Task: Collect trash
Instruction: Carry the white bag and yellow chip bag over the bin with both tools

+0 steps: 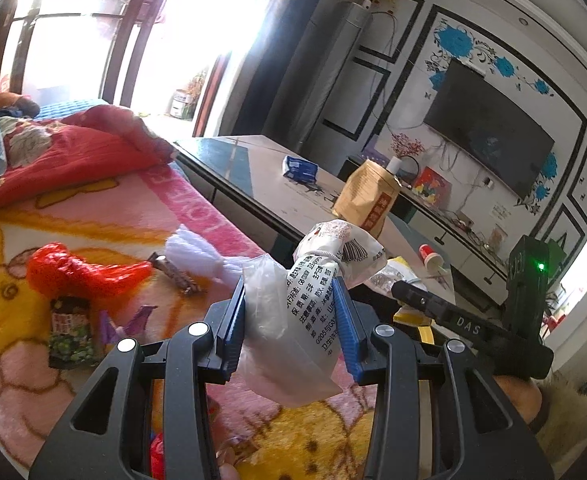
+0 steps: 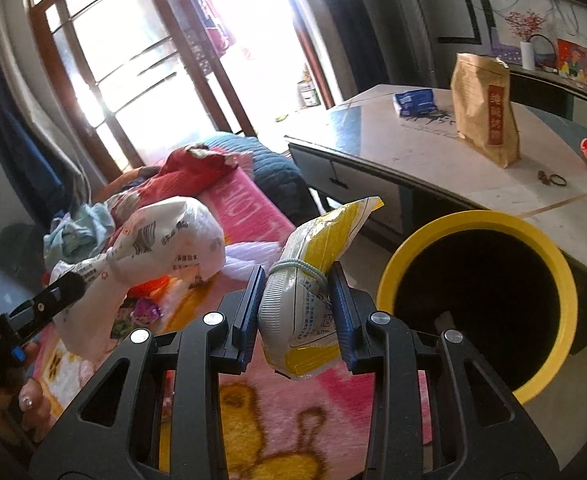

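Both-handed: left hand-held gripper [image 1: 293, 320] clamps white wrapper [image 1: 313, 280], right hand-held gripper [image 2: 298, 308] apparently yellow packet [image 2: 313, 276]

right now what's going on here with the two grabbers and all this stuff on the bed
A person is collecting trash with a gripper in each hand. The left gripper is shut on a crumpled white plastic bag; the right gripper is shut on a yellow and white packet beside the open yellow bin. A red bag and small wrappers lie on the pink blanket.
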Demonstrator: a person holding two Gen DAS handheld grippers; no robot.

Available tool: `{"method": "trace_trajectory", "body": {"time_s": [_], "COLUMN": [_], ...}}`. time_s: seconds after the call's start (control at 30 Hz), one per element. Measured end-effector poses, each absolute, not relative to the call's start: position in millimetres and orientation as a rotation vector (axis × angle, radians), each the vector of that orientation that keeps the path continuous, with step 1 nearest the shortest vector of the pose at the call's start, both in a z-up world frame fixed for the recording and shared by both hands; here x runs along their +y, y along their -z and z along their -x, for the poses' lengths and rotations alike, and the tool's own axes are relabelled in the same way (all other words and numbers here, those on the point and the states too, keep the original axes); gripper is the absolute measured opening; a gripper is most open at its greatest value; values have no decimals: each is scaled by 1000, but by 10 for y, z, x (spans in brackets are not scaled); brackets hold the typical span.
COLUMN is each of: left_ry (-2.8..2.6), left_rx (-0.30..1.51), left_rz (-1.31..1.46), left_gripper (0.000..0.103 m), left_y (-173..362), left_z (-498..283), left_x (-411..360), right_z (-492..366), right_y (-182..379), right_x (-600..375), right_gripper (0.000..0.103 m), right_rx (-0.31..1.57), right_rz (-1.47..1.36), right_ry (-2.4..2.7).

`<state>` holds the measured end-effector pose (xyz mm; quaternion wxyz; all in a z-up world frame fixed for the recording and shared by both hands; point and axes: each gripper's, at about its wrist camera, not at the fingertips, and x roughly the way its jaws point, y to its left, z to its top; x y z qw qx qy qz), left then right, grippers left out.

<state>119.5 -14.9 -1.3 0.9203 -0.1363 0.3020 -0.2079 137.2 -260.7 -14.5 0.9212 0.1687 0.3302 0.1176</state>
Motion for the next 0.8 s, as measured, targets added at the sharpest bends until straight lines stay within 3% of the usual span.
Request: {"method": "trace_trajectory", "body": {"time_s": [0.8], "left_ry": [547], "left_rx": [646], "left_rz": [186], "left_gripper": [38], "left_y": [86], "left_z": [-1404], "left_x": [-883], "right_z": [-1385], "right_y": [190], "right_x": [-3448], "right_gripper": [26], "right_rx": [637], "right_rz": [-416], "right_ry": [-29]}}
